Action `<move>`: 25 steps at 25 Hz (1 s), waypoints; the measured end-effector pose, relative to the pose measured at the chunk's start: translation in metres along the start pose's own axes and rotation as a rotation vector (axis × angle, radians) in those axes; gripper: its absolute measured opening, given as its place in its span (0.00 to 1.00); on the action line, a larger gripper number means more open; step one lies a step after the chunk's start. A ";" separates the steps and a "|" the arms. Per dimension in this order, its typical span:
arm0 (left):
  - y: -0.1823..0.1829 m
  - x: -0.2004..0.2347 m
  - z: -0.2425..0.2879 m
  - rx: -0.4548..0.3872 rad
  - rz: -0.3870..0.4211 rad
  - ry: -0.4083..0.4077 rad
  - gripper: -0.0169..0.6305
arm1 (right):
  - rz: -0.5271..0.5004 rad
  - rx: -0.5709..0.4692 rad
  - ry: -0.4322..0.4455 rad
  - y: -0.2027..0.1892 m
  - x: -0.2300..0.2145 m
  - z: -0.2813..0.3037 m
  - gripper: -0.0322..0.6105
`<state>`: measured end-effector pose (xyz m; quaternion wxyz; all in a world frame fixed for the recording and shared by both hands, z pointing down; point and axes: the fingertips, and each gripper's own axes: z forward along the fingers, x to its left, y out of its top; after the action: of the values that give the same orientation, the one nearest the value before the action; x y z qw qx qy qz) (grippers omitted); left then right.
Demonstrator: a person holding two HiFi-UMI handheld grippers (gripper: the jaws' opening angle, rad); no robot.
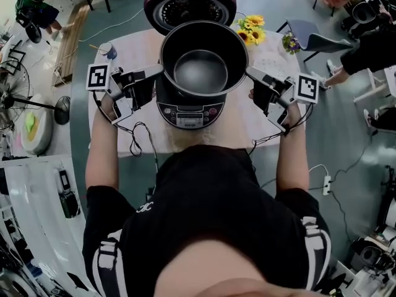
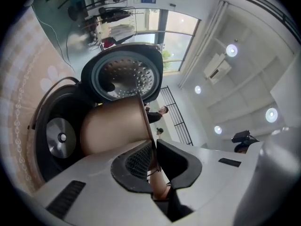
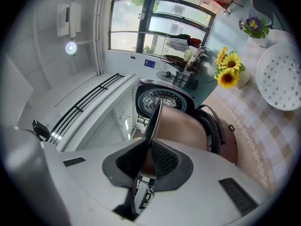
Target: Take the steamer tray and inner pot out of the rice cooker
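The left gripper (image 1: 158,73) is clenched on the thin rim of the inner pot (image 1: 204,54). In the left gripper view its dark, mesh-textured pads (image 2: 141,160) pinch that lip from either side, likely because the lip is the only edge narrow enough for the jaws. The pot hangs between the two grippers just above the rice cooker (image 1: 189,111), a rounded plum-coloured body with a control panel on the front. The pot's outside is smooth bronze-toned metal and its inside is dark and matte. Below it the cooker's well shows a silver heating disc (image 2: 61,136), and behind stands the open lid (image 1: 189,5) with its dimpled metal plate. The right gripper (image 1: 250,73) grasps the opposite rim the same way, which keeps the pot level. Farther right, past the sunflowers (image 3: 228,72), the steamer tray (image 3: 282,81), white and perforated, lies on the checked surface (image 3: 244,126).
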<state>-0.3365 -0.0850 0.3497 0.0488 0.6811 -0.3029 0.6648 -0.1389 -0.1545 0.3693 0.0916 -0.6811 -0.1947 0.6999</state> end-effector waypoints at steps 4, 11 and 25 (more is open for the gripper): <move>0.004 -0.003 0.020 0.016 -0.013 -0.034 0.07 | -0.018 -0.019 -0.015 0.010 0.003 -0.017 0.10; 0.006 -0.006 0.062 0.068 -0.023 -0.084 0.07 | -0.004 -0.064 -0.045 0.026 0.000 -0.054 0.10; -0.029 0.024 0.189 0.229 -0.084 -0.044 0.07 | 0.057 -0.146 -0.128 0.049 -0.059 -0.174 0.10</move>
<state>-0.1583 -0.1581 0.3605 -0.0084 0.7086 -0.1972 0.6775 0.0436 -0.1961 0.4045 0.0092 -0.6451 -0.2314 0.7282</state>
